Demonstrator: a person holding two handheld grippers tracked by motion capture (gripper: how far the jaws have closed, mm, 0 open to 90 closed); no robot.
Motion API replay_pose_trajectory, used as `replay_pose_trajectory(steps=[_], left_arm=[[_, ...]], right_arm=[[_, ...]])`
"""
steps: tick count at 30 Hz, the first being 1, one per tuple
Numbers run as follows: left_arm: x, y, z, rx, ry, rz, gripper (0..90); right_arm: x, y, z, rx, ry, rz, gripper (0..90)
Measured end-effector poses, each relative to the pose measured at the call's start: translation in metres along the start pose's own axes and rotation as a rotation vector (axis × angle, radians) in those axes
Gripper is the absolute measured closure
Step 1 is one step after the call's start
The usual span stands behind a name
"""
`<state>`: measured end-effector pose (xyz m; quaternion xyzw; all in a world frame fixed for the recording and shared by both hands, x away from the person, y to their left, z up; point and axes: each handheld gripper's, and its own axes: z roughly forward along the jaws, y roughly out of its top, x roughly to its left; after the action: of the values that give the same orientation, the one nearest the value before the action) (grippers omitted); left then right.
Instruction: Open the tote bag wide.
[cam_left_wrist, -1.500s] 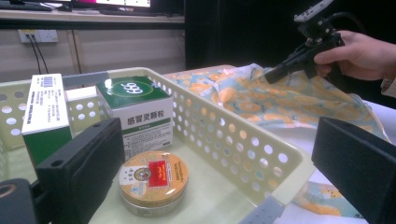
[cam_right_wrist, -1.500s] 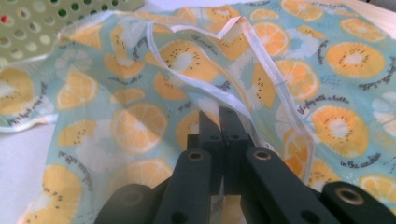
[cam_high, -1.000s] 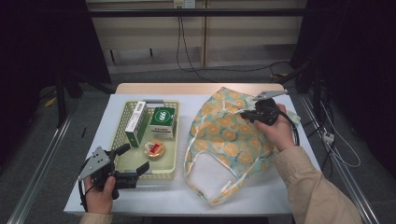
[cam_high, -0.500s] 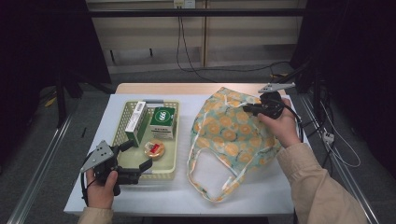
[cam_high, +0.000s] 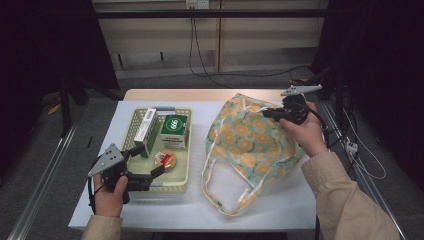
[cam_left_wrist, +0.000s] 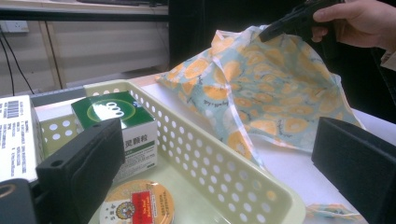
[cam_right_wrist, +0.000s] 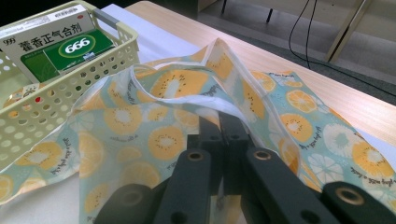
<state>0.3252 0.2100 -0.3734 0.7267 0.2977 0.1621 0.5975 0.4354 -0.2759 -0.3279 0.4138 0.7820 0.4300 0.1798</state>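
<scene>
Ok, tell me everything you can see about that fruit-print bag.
The bag is thin, soft fabric, pale teal printed with orange and kiwi slices, with white-edged trim. It lies crumpled on the white table right of the basket, its loop handles trailing toward the near edge. The right gripper is shut on its upper rim, lifting it.

We see pale teal bag (cam_high: 250, 137) with orange citrus print, cream perforated basket (cam_high: 181, 172), green-white box (cam_high: 174, 131), black jaws.

Dim room, dark surroundings, evenly lit table, soft close-up blur
</scene>
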Motion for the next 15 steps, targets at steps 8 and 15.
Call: replay_pose_trajectory(steps=[8, 15], left_arm=[[0.006, 0.005, 0.007, 0.009, 0.003, -0.009, 2.4], [0.013, 0.012, 0.011, 0.017, 0.004, -0.007, 2.5]], right_arm=[[-0.004, 0.0, -0.002, -0.004, 0.016, 0.014, 90.0], [-0.005, 0.0, -0.002, -0.005, 0.027, 0.023, 90.0]])
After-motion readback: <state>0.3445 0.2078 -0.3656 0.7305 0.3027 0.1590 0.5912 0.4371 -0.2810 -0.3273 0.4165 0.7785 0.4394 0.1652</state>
